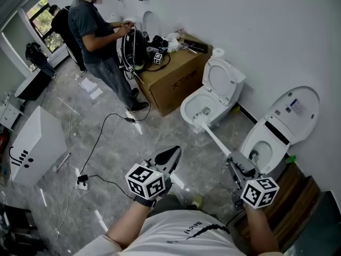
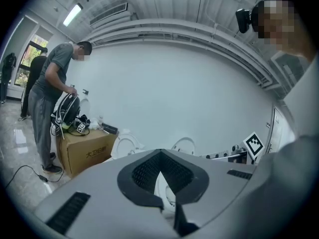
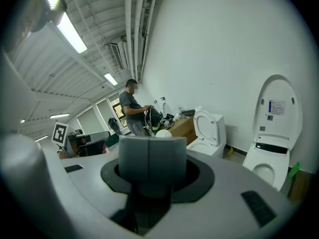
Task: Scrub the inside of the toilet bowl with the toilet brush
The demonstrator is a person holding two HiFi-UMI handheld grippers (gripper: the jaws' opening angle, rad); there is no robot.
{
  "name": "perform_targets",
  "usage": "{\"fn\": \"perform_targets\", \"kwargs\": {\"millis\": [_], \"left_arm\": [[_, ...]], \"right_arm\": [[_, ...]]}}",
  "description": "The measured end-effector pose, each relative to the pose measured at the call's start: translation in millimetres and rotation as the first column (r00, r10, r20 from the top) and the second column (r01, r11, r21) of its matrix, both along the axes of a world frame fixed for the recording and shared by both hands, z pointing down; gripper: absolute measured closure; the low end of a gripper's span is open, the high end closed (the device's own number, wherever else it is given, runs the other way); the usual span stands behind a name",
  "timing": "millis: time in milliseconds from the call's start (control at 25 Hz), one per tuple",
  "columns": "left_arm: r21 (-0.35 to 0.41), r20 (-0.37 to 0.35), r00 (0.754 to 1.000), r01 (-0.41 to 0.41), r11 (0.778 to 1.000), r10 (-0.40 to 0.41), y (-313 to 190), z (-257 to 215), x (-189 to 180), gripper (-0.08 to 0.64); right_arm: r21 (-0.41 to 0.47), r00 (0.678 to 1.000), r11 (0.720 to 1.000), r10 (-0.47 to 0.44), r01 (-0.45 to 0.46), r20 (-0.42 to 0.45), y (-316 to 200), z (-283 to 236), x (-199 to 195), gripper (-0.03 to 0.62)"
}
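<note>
Toilet brush (image 1: 216,139) held out to the toilet bowl (image 1: 186,101) by the right gripper (image 1: 237,166).

The jaws of the right gripper are closed firmly on the near end of the long white handle, so that the bowl can be reached from a distance. The brush head is seen at the front rim of the bowl; whether it is already inside cannot be told. The seat and lid are raised, which leaves the inside open for scrubbing. The left gripper (image 1: 169,156) is held low and apart from the brush, its jaws closed at the tips with nothing between them; it is probably not needed for this step. A second toilet (image 1: 292,113) near the right gripper is not touched.
</note>
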State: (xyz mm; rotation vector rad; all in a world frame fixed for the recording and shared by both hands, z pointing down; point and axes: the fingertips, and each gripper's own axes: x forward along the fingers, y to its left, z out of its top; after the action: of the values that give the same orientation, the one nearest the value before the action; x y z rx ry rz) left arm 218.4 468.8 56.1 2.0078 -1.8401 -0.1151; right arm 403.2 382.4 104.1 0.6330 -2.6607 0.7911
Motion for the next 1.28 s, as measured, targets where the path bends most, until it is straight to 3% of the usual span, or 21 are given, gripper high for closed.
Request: {"fn": "perform_targets", "kwargs": {"millis": [440,600,1080,1280], "left_arm": [[-0.031,-0.025,1.000,-0.007,1.000,0.006,-33,24,-23,0.554],[-0.021,-0.032,0.999,-0.025,0.999,0.024,-66,31,-53,0.554],[-0.008,0.045,0.989,-0.140,0.990,0.140,-166,51,-170,0.554],[-0.032,0.019,0.987,-0.156,0.987,0.157,-195,71,-200,0.554]], "right_arm": [[-0.039,0.997,0.999,0.003,-0.006,-0.079,-25,25,-19,0.434],[-0.037,0.994,0.999,0.032,-0.036,-0.106,-52,31,-41,0.434],[-0.053,0.969,0.990,0.113,-0.127,-0.221,-125,54,-153,0.434],[-0.069,0.961,0.986,0.132,-0.153,-0.242,-139,65,-180,0.434]]}}
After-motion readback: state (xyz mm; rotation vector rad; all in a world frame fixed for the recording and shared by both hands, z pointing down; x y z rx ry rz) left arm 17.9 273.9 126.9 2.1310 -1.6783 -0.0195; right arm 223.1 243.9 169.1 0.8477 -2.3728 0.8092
